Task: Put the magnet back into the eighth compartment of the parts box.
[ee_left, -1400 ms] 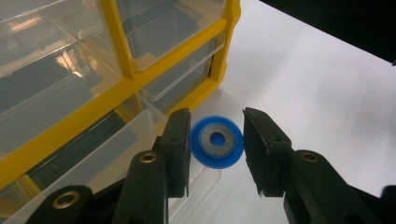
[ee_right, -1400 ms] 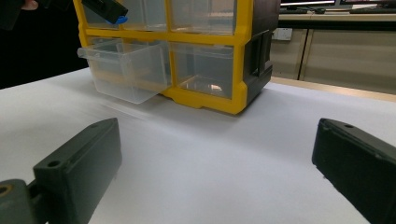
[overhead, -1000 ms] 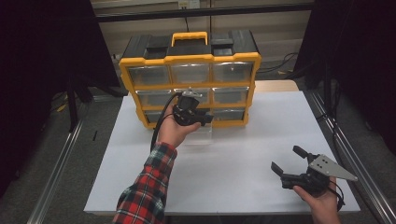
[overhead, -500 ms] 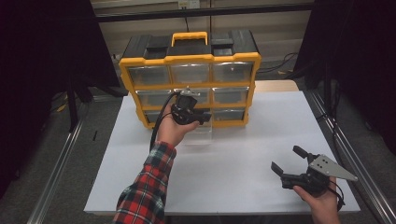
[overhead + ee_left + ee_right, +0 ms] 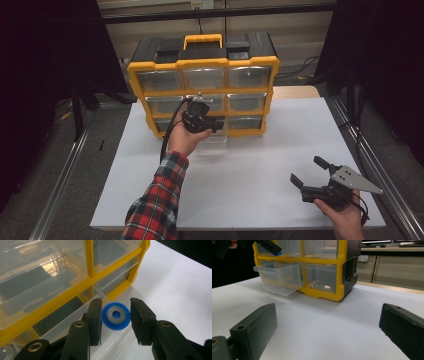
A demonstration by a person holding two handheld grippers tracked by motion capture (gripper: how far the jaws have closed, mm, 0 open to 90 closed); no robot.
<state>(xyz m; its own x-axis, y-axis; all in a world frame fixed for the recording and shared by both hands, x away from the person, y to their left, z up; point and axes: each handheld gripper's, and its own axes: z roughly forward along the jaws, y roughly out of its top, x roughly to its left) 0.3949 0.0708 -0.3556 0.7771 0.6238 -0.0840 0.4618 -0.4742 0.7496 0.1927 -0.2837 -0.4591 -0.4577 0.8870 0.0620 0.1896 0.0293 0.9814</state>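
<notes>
A blue ring-shaped disc [image 5: 116,319] with a grey inner band and a round centre hole sits between the jaws of the left gripper [image 5: 116,320], edge-on to the pads; both pads meet its rim, so the gripper is clamped on it. The disc hangs above the clear plastic drawer [image 5: 279,277] pulled out of the bottom row of the yellow-and-black drawer organizer [image 5: 204,64], near the drawer's front lip. In the high view the left gripper [image 5: 216,124] is held up against the organizer's front, the hand behind it in a red plaid sleeve [image 5: 157,200]. The organizer stands at the far side of the white table [image 5: 280,150]. Well apart, at the near right corner, the right gripper [image 5: 306,172] rests low over the table with its jaws spread wide and nothing between them.
</notes>
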